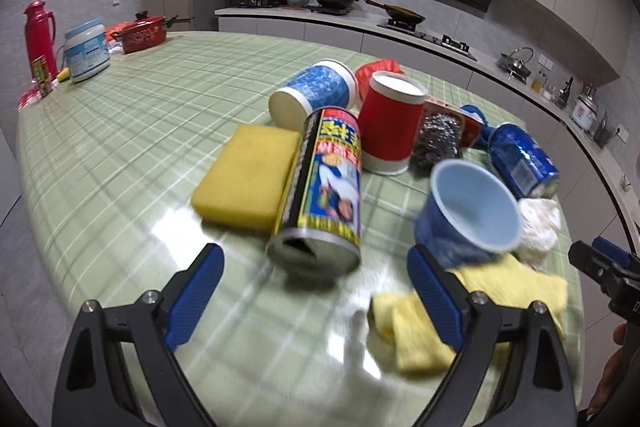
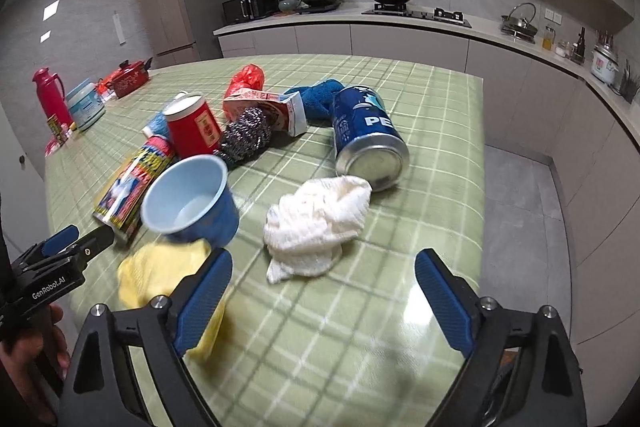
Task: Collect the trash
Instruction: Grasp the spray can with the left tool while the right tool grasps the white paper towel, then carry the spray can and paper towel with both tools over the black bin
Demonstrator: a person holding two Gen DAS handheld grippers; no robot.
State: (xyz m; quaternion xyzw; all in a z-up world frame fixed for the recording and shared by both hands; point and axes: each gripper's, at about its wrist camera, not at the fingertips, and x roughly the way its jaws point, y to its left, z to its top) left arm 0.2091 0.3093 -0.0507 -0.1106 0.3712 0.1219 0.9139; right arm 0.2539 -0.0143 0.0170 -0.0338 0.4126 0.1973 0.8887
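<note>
My left gripper is open and empty, just in front of a yellow and red printed can lying on its side, open end toward me. A blue paper cup lies tipped to its right. My right gripper is open and empty, just short of a crumpled white tissue. A blue Pepsi can lies on its side behind the tissue. The tipped blue cup and a yellow cloth lie to its left. The left gripper shows at the left edge.
On the green checked tablecloth also lie a yellow sponge, a red cup, a blue patterned cup, steel wool, a red bag, a blue cloth and a carton. A red thermos stands far left.
</note>
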